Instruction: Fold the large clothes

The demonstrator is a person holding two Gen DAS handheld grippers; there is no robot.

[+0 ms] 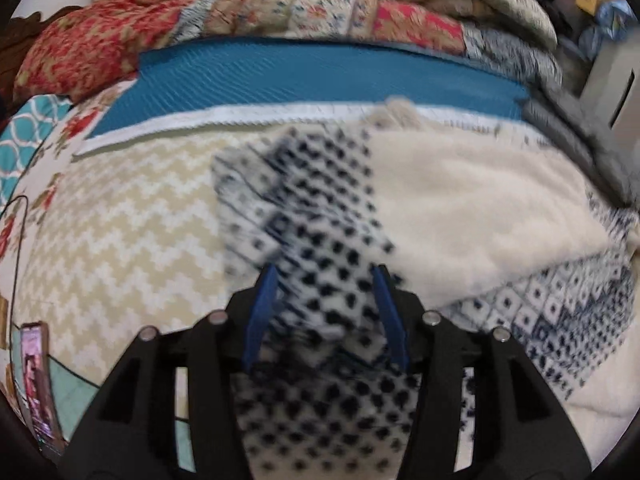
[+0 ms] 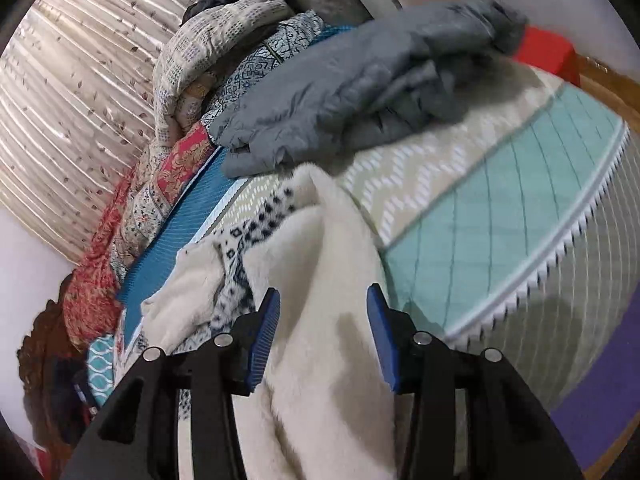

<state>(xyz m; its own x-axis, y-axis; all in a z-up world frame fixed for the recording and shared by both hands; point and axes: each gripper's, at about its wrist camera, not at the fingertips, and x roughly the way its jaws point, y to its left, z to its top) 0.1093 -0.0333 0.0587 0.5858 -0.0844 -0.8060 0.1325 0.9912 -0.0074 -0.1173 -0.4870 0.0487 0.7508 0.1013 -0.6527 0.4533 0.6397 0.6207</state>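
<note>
Basically mid-fold. Fleece garment, navy-dotted outside w/ cream lining, spread on bed cover. Left gripper clamped on a dotted strip running straight ahead betw. the pads, long axis away toward blue mat. Right gripper straddling a cream fold, pads apart from it on both sides; grip can't be told. Left cam: dotted face folded over lining. Right cam only: grey jacket piled beyond garment, near far edge.
</note>
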